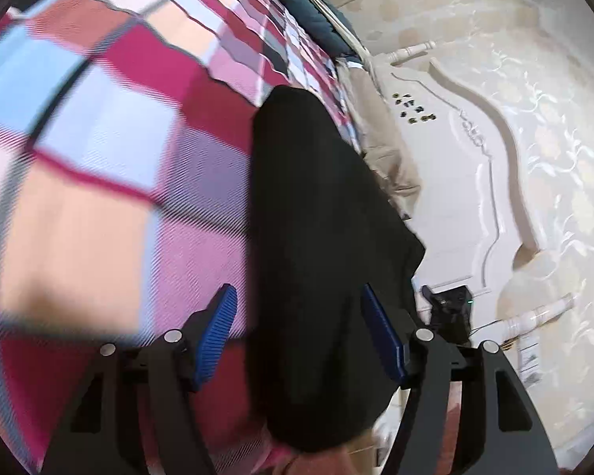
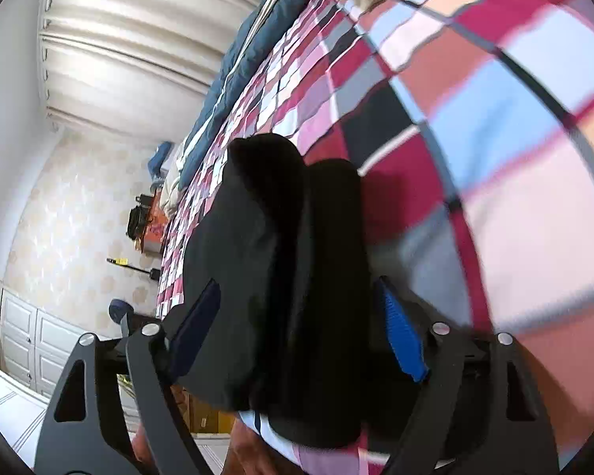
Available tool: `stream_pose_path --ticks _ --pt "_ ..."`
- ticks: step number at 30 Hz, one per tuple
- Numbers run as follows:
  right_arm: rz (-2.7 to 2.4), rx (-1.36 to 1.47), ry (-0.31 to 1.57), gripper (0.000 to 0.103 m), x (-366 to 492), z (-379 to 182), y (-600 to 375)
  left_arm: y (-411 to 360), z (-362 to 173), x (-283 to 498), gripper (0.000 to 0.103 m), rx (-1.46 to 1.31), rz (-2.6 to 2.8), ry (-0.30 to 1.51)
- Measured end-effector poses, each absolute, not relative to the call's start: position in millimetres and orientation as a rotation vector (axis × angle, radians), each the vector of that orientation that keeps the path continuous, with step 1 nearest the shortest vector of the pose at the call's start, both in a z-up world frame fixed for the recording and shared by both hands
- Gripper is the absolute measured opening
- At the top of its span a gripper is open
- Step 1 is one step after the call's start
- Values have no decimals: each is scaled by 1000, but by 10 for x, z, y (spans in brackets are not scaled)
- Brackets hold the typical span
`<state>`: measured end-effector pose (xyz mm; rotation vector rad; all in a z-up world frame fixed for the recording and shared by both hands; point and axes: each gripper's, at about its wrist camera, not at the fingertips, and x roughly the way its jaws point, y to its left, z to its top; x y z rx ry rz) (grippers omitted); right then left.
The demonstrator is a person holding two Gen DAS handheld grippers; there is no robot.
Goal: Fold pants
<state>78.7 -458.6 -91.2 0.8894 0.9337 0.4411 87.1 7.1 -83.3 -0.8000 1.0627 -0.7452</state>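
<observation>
Plaid bedding in red, pink, pale blue and peach squares covers the bed and fills most of both views. Black pants lie on it, bunched into thick folds. In the left view the left gripper has its blue fingers spread apart, with the pants running between them; whether either pad touches the cloth cannot be told. In the right view the right gripper also stands with its fingers wide, the pants heaped between them in two rolls, the far ends reaching up the bed.

A dark blue quilt runs along the far edge of the bed. Beyond it hang pale pleated curtains, and patterned cream wallpaper covers the wall below. White panelled cupboard doors sit low in the corner. In the left view a white carved headboard stands against floral wallpaper, and beige cloth lies at the bed's edge beside it.
</observation>
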Motion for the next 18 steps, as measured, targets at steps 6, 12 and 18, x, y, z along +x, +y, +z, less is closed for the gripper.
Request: stream_pose_path --ticks 6,12,18 --pt "461 788 1007 63 958 -948 -4391 -278 -771 1061 53 -628 -760 1095" --pt "466 778 1014 45 941 -976 -4340 -263 -704 1047 32 -573 -678 1106" --pt "471 767 1018 44 1013 -941 -4224 -267 -593 995 30 -469 -611 1080"
